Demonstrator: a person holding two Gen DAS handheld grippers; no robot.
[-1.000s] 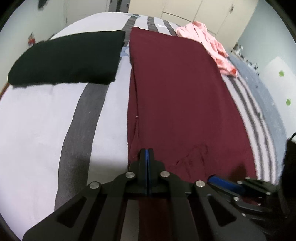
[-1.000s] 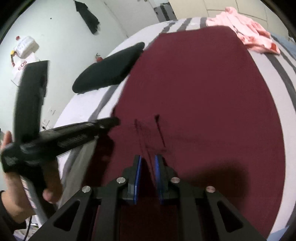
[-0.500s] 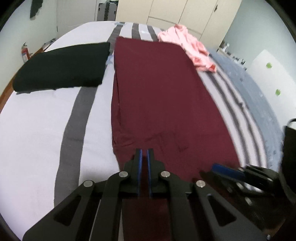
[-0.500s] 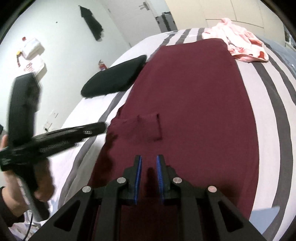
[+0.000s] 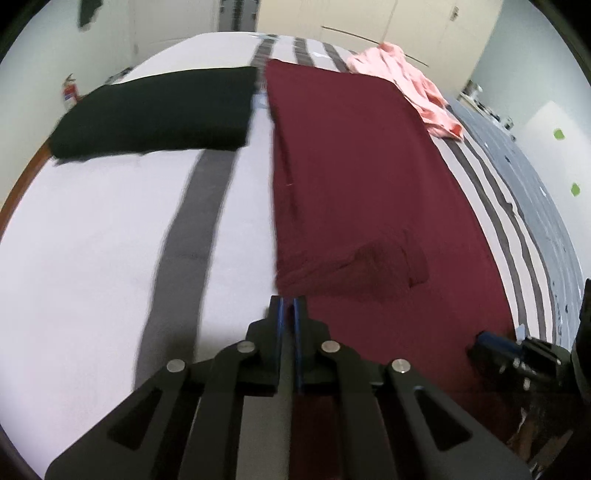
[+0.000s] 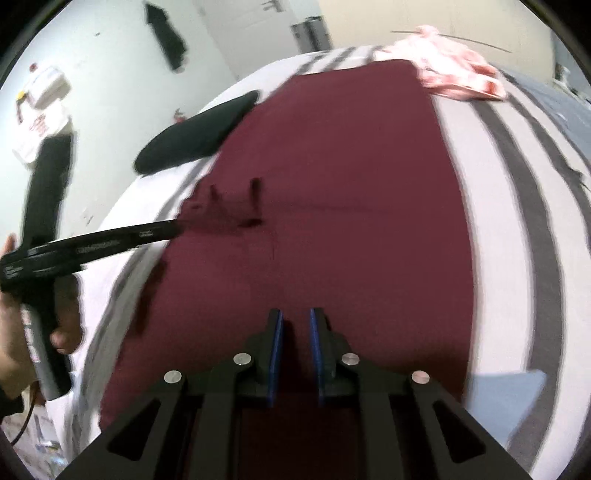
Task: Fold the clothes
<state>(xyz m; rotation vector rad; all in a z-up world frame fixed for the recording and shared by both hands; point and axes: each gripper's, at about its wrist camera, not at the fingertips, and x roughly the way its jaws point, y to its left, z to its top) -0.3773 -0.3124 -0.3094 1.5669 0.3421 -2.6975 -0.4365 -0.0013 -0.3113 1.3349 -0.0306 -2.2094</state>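
A maroon garment [image 5: 362, 177] lies flat and long on the striped bed; it also shows in the right wrist view [image 6: 332, 192]. A small folded flap [image 5: 384, 266] sits near its left edge. My left gripper [image 5: 288, 306] hovers at the garment's near left edge, jaws slightly apart with nothing between them. Its fingers [image 6: 122, 240] also show in the right wrist view, tips at the flap [image 6: 229, 210]. My right gripper [image 6: 295, 325] is open and empty over the garment's near part.
A folded black garment [image 5: 159, 110] lies on the bed [image 5: 92, 258] to the left of the maroon one. A crumpled pink garment [image 5: 413, 88] lies at the far right. Wardrobe doors [image 5: 369, 22] stand behind the bed.
My left gripper let go of the maroon edge, opened slightly and moved left to the garment's side. The right gripper drew back and stayed open.
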